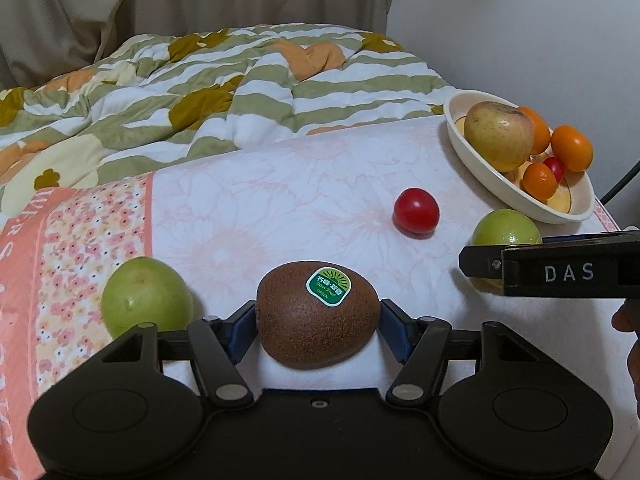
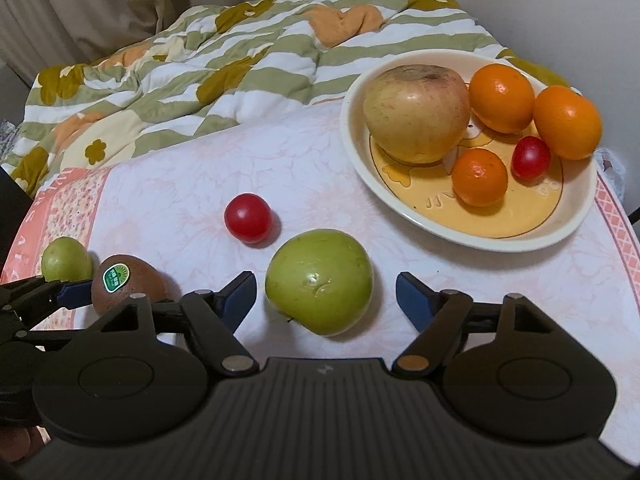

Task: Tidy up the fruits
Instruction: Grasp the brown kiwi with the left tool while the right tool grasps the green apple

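A brown kiwi (image 1: 312, 328) with a green sticker lies on the flowered cloth, and my left gripper (image 1: 317, 307) is shut on it, a blue pad against each side. To its right my right gripper (image 2: 325, 280) stands open around a green fruit (image 2: 320, 284), with a gap on both sides. A second green fruit (image 1: 146, 298) lies left of the kiwi. A red cherry tomato (image 2: 248, 218) sits loose in the middle. The cream bowl (image 2: 352, 136) at the far right holds an apple (image 2: 416, 112), three oranges and a small tomato.
A rumpled green-striped quilt (image 1: 224, 96) rises behind the cloth, with a curtain and a white wall beyond. The cloth's pink border (image 2: 616, 232) marks the right edge just past the bowl. A dark cable (image 1: 620, 184) hangs at the far right.
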Action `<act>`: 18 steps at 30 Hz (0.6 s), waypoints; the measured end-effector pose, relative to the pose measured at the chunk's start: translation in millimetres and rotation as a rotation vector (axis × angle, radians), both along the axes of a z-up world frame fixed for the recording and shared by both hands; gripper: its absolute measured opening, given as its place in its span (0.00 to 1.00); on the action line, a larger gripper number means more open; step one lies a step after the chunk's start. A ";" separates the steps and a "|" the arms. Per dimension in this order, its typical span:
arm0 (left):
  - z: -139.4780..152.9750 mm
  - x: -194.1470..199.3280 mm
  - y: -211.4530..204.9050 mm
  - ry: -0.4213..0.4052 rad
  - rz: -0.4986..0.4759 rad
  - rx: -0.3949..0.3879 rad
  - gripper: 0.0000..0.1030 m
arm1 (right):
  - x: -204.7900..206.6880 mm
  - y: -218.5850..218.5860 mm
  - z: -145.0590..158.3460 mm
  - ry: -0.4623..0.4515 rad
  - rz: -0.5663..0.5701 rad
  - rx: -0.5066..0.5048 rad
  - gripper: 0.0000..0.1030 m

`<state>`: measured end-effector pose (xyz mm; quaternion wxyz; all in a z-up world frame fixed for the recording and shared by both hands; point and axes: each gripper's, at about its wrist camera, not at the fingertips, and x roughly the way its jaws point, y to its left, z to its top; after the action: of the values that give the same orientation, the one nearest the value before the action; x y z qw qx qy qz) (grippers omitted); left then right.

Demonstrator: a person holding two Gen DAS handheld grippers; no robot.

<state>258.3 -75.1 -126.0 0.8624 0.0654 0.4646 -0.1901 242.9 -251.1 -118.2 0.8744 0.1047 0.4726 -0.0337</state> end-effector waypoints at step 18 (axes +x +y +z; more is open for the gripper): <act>25.6 -23.2 16.4 -0.043 0.040 -0.035 0.66 | -17.4 9.4 12.1 -0.030 0.038 -0.052 0.70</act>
<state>235.1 -58.7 -100.4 0.8767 0.0452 0.4440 -0.1796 225.5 -241.7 -106.1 0.8843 0.0738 0.4601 -0.0279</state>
